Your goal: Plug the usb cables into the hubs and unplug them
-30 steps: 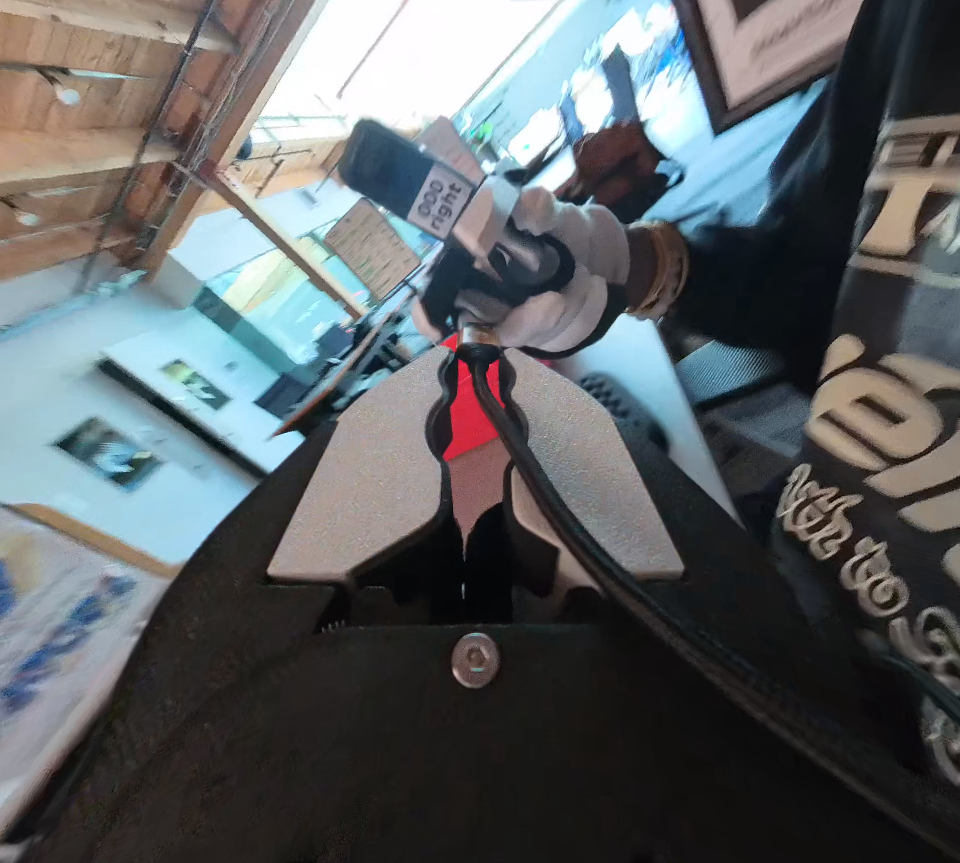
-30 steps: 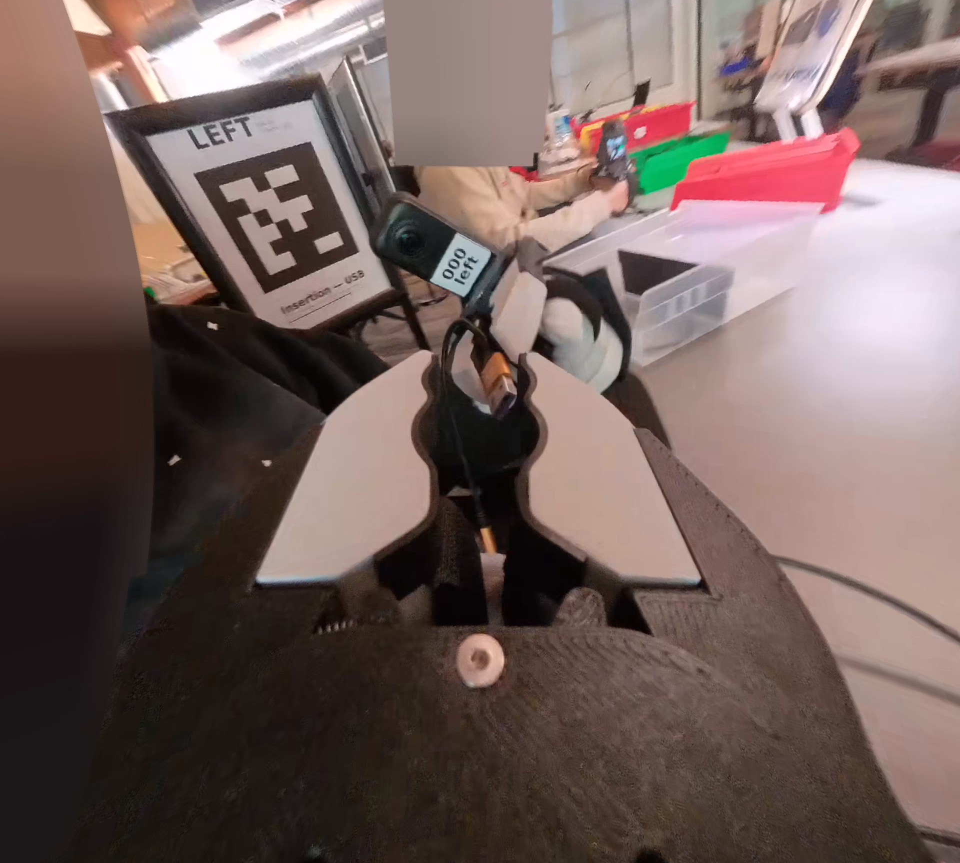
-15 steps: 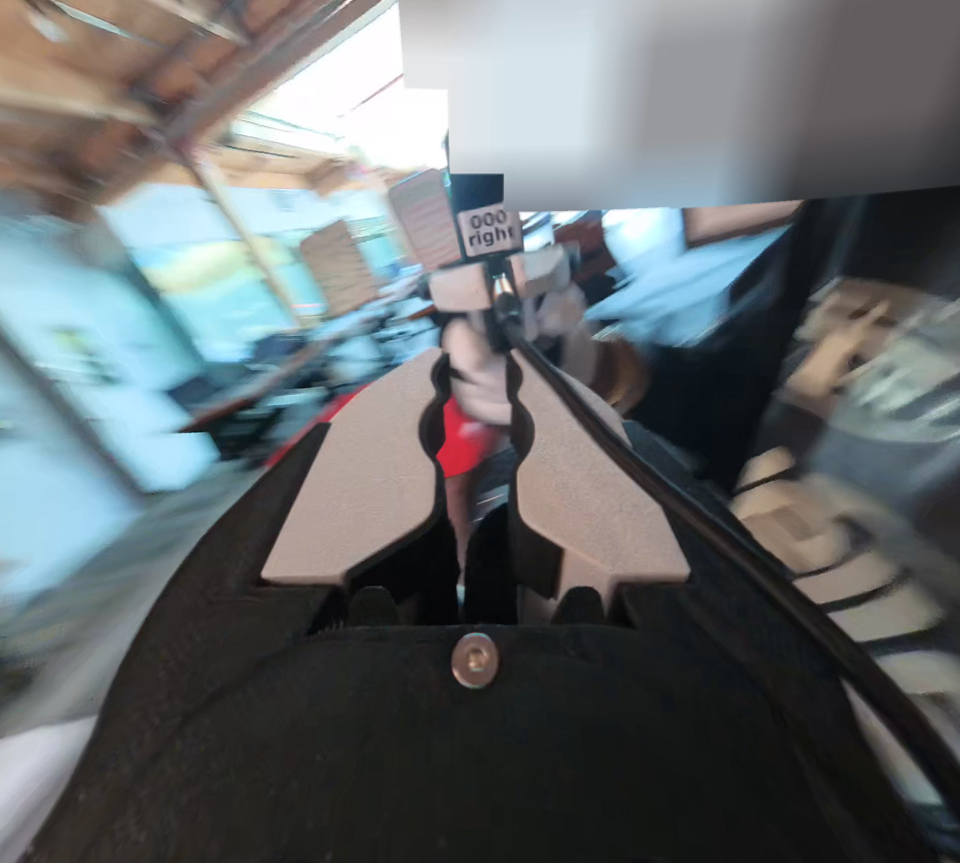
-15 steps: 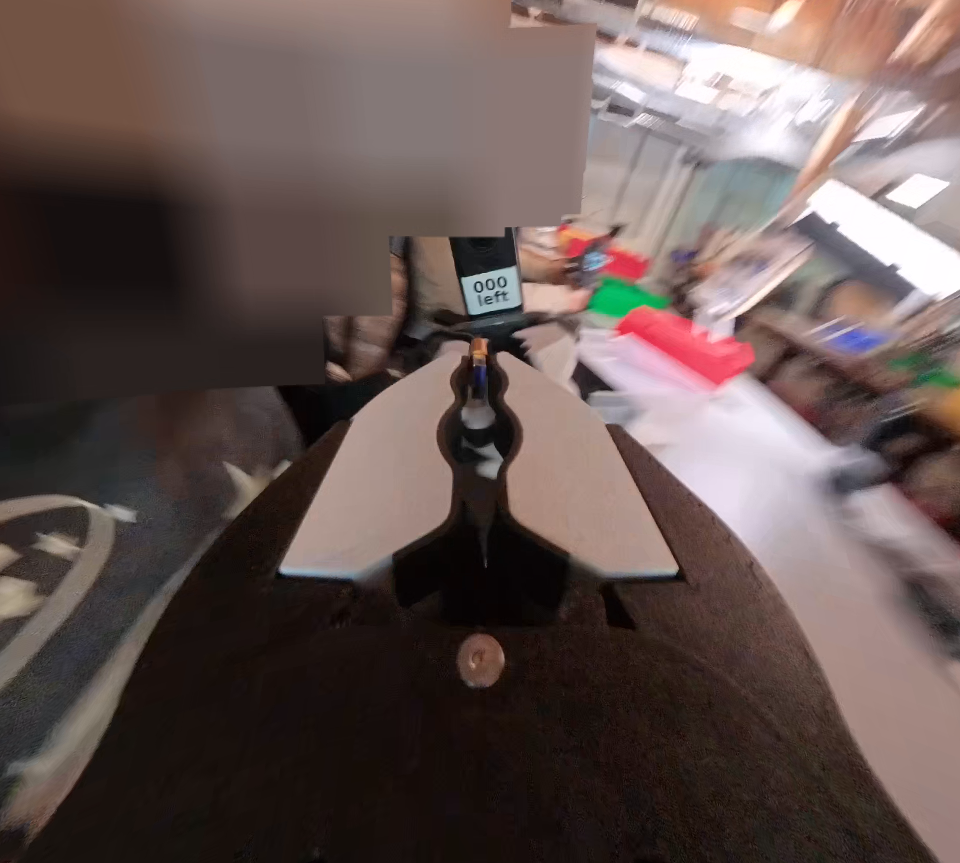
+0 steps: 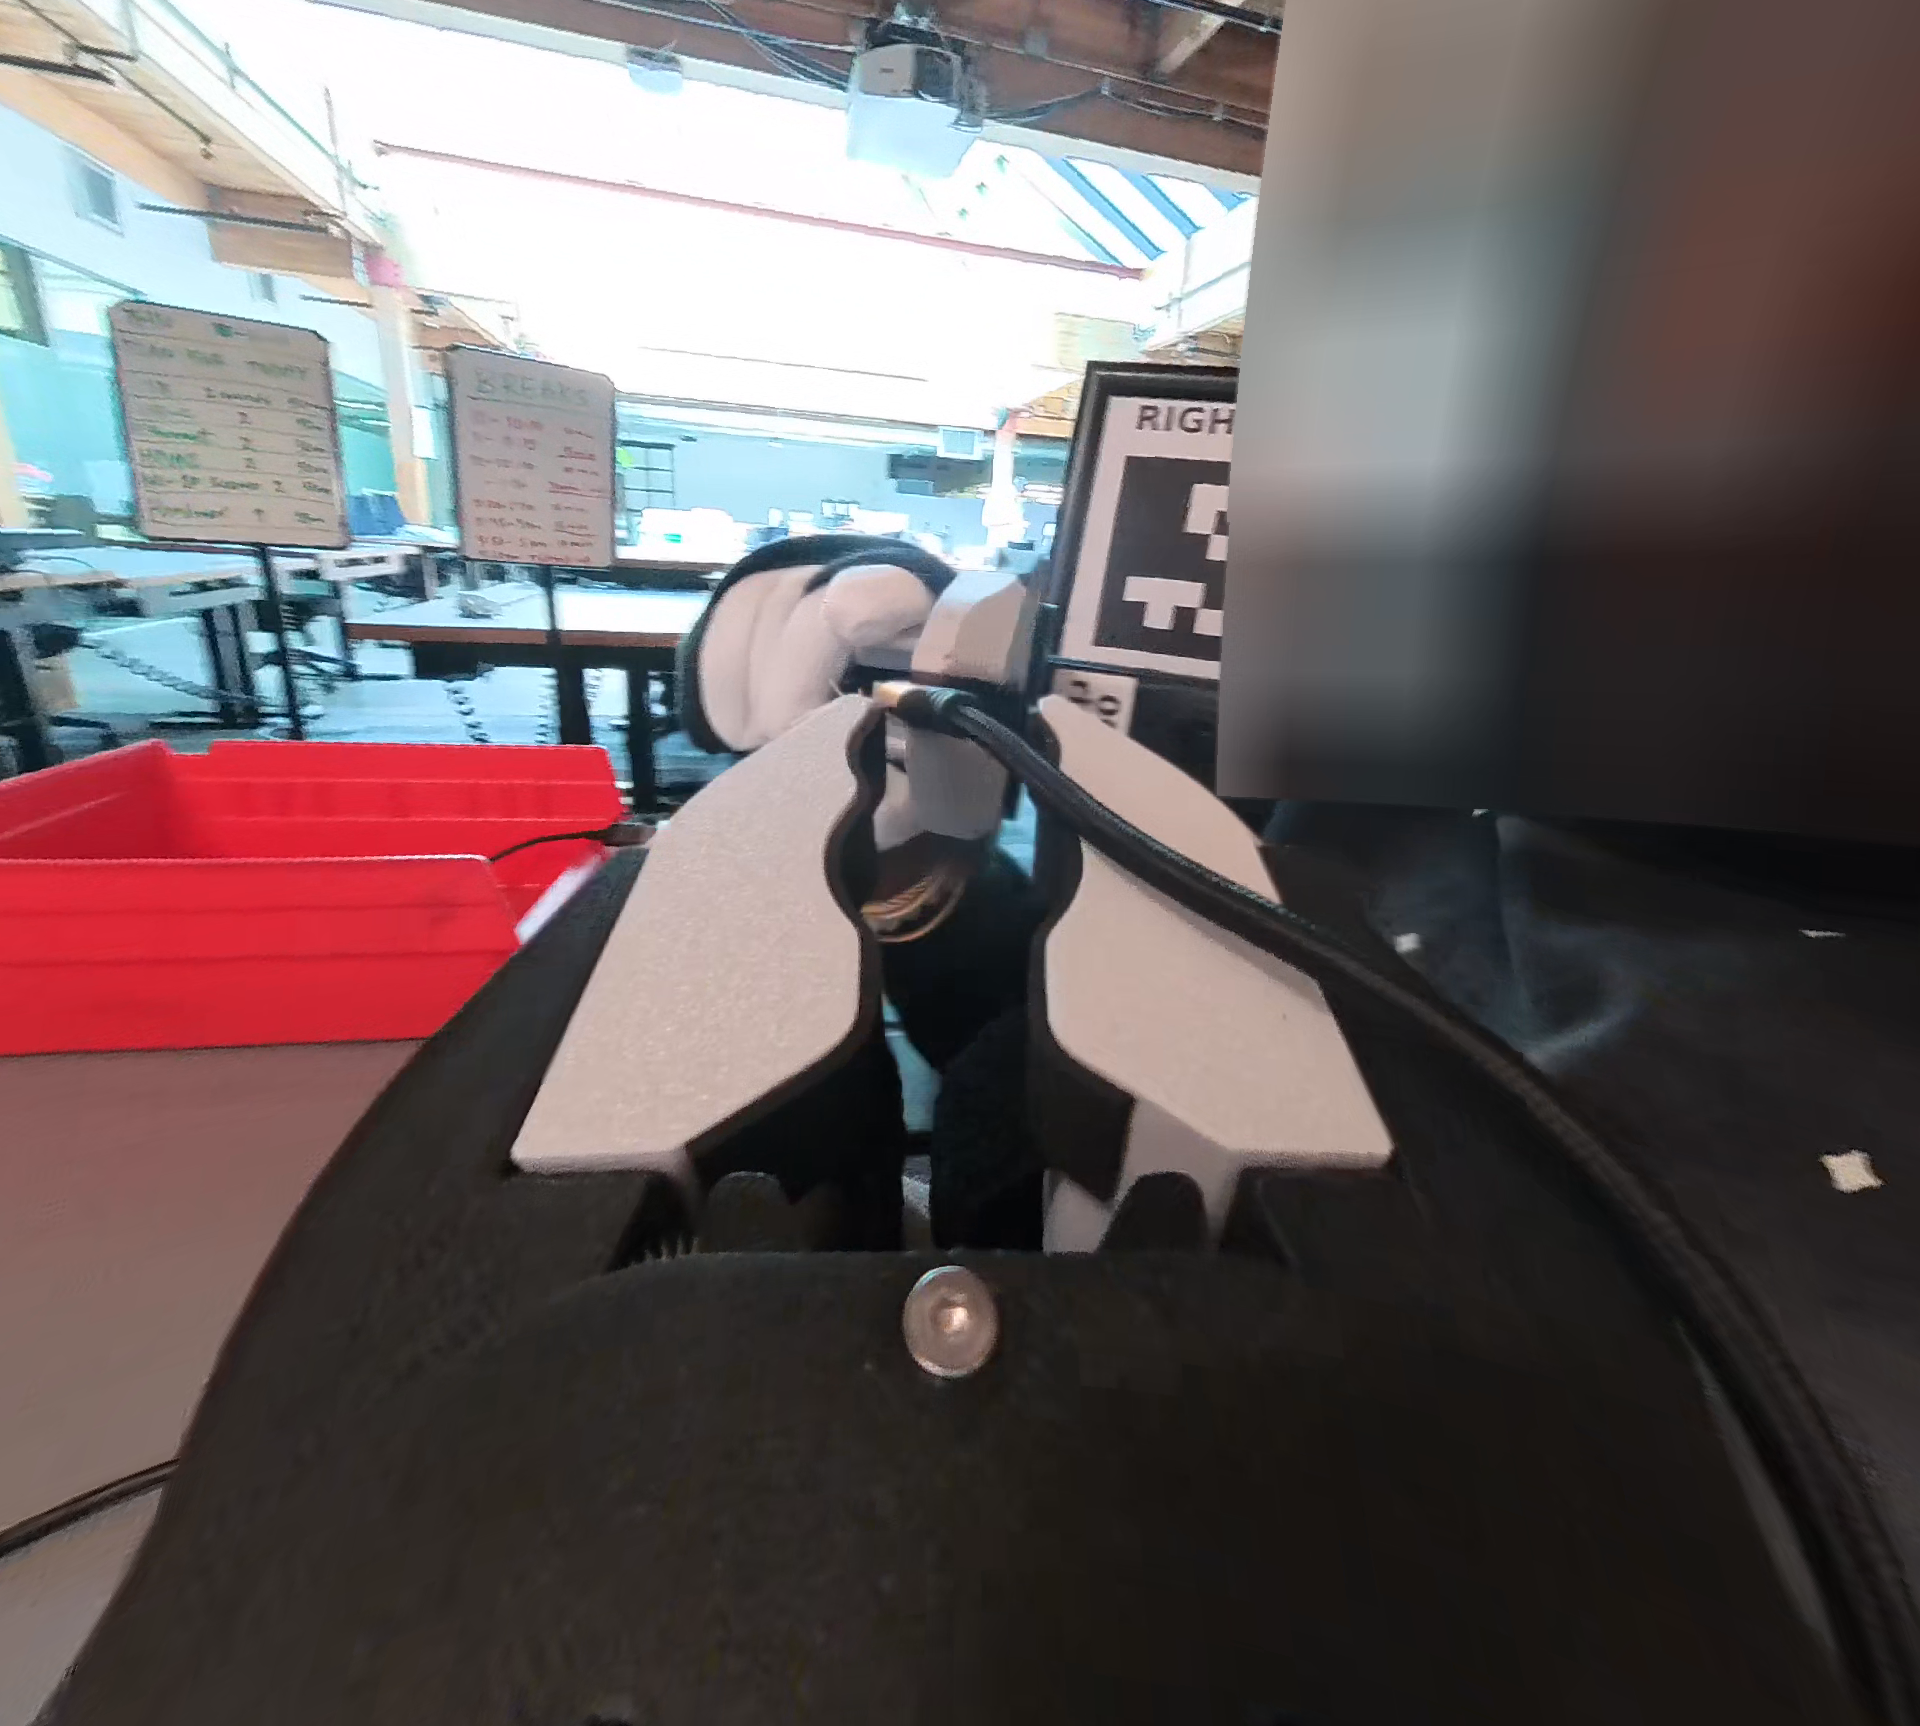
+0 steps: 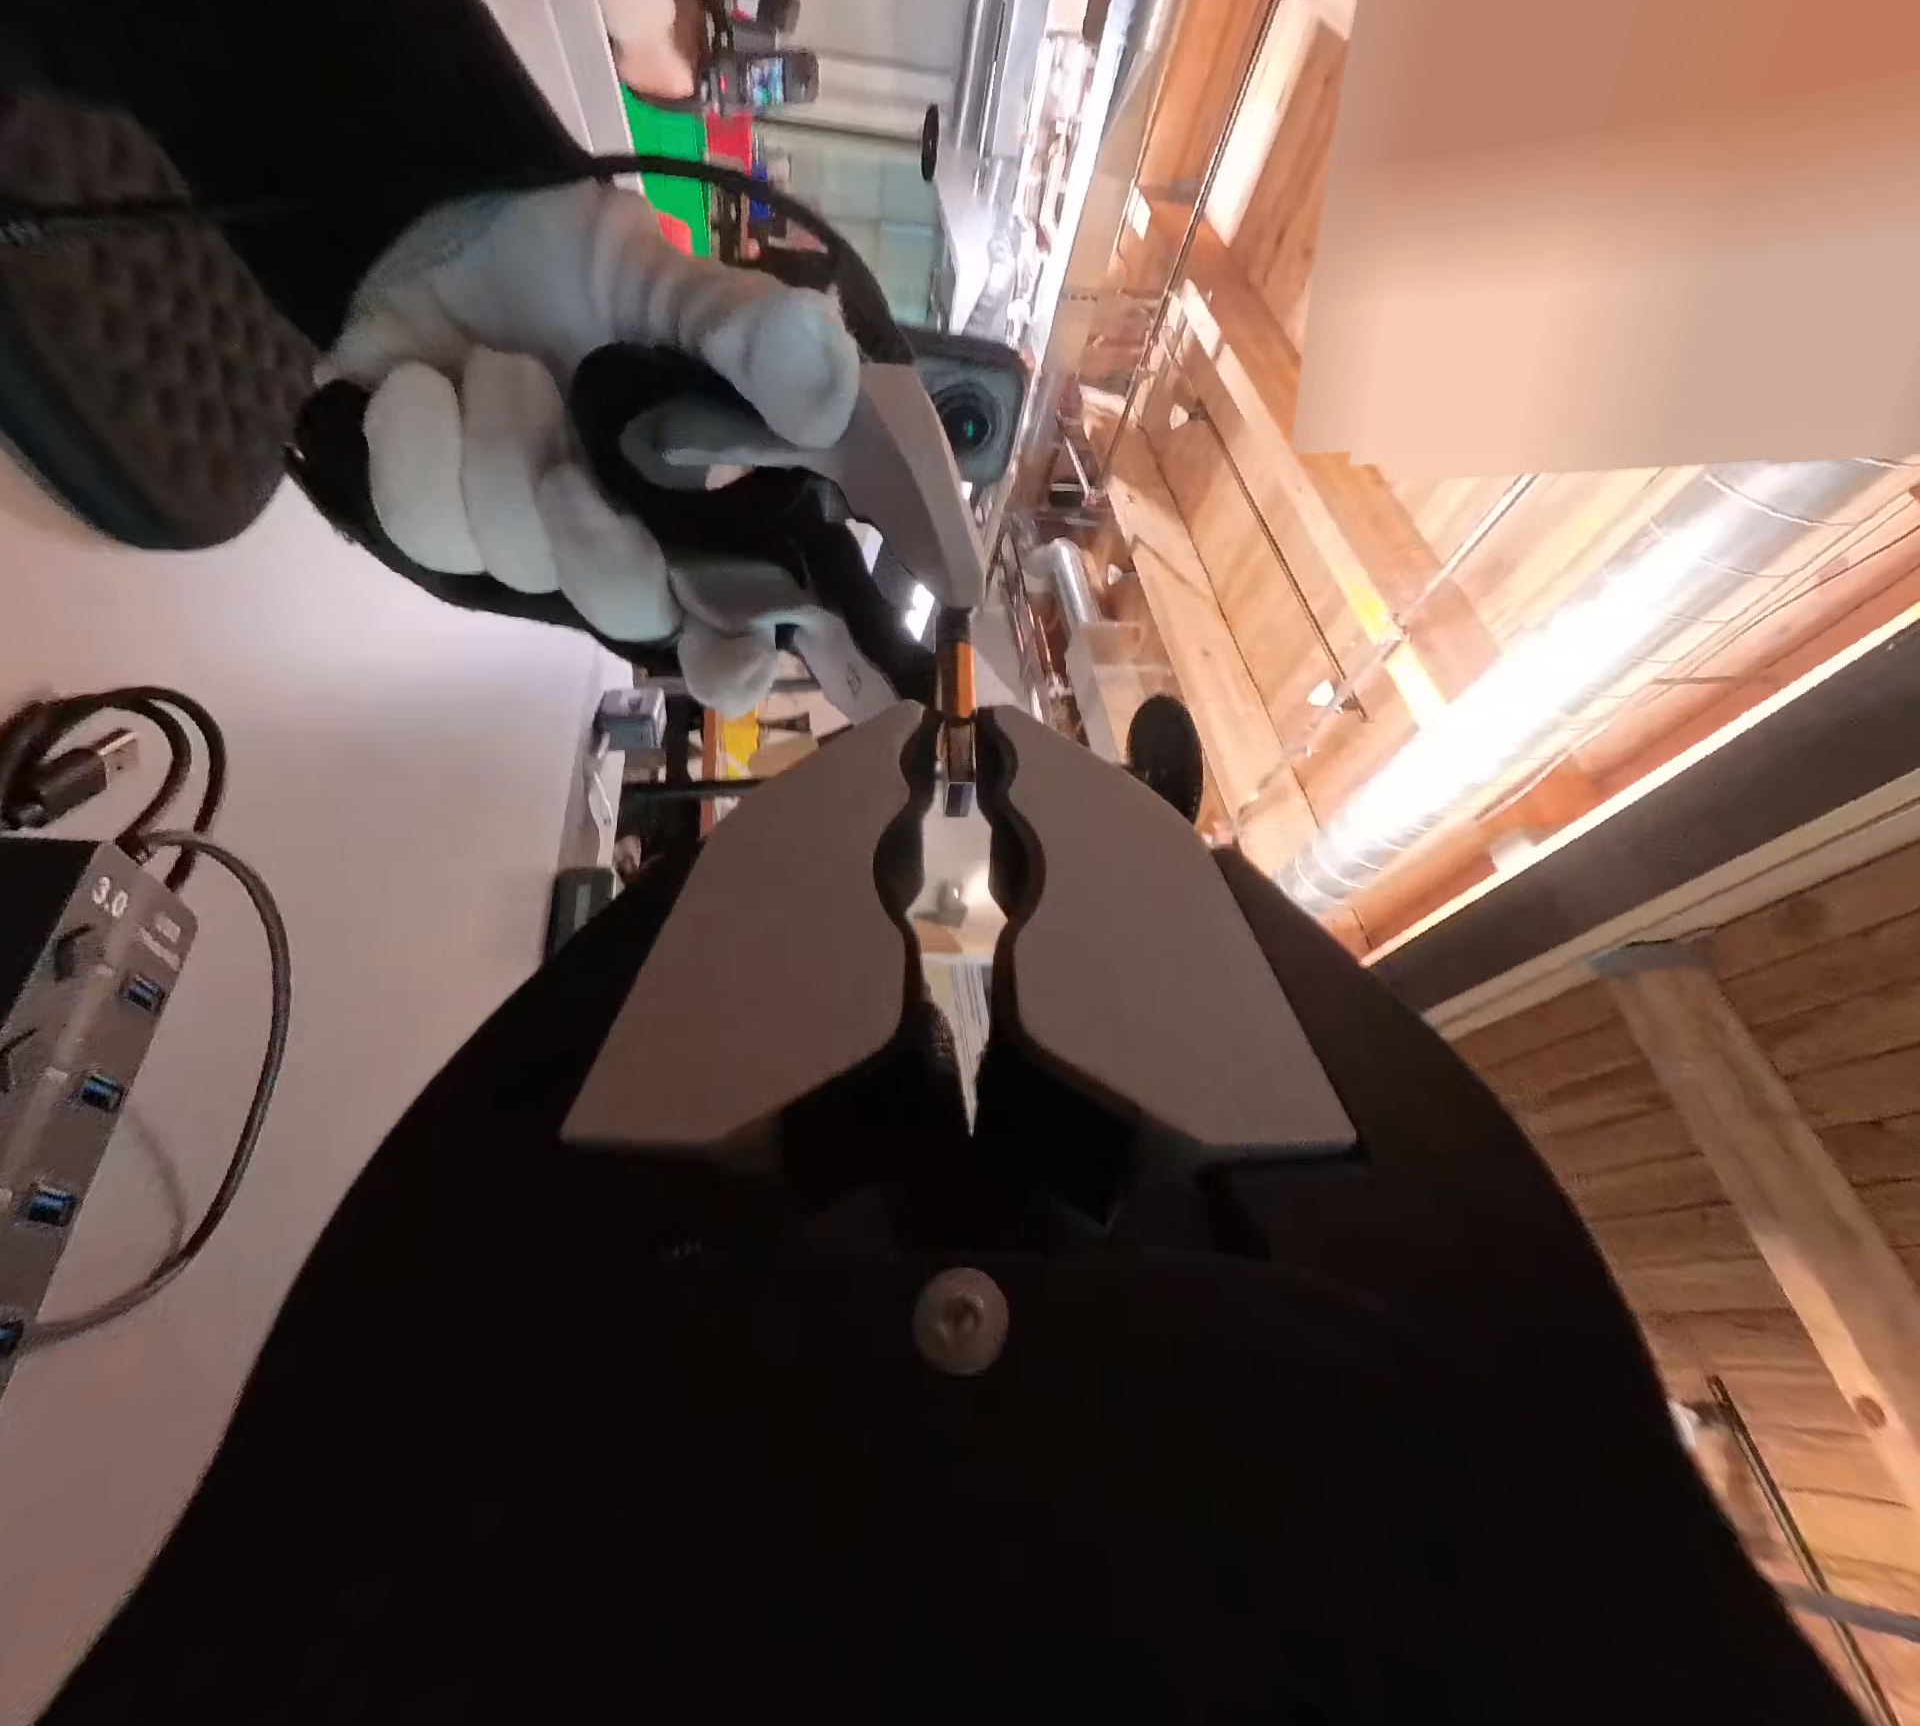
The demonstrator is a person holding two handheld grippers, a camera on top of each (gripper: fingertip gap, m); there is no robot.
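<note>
A black braided USB cable (image 5: 1195, 887) runs over my left gripper's right finger to its plug (image 5: 914, 697), which lies across the fingertips. My left gripper (image 5: 948, 720) has its jaws partly apart around the plug. My right gripper (image 6: 954, 741) is rolled on its side and shut on the metal end of the orange and black plug (image 6: 951, 700). It also shows in the left wrist view (image 5: 977, 637), held by a white-gloved hand. A grey USB hub (image 6: 73, 1053) with blue ports lies on the white table (image 6: 416, 741), off to the left.
The hub's own cable (image 6: 260, 949) loops beside it, ending in a loose plug (image 6: 94, 762). A black textured case (image 6: 135, 346) lies on the table. Red bins (image 5: 260, 866) stand at left on a brown table (image 5: 156, 1209). A framed marker board (image 5: 1153, 533) stands behind. My two grippers' fingertips are within a few centimetres of each other.
Both views have swung round. The two grippers have come tip to tip. My right gripper has rolled sideways and closed on the plug. My left gripper's jaws have widened.
</note>
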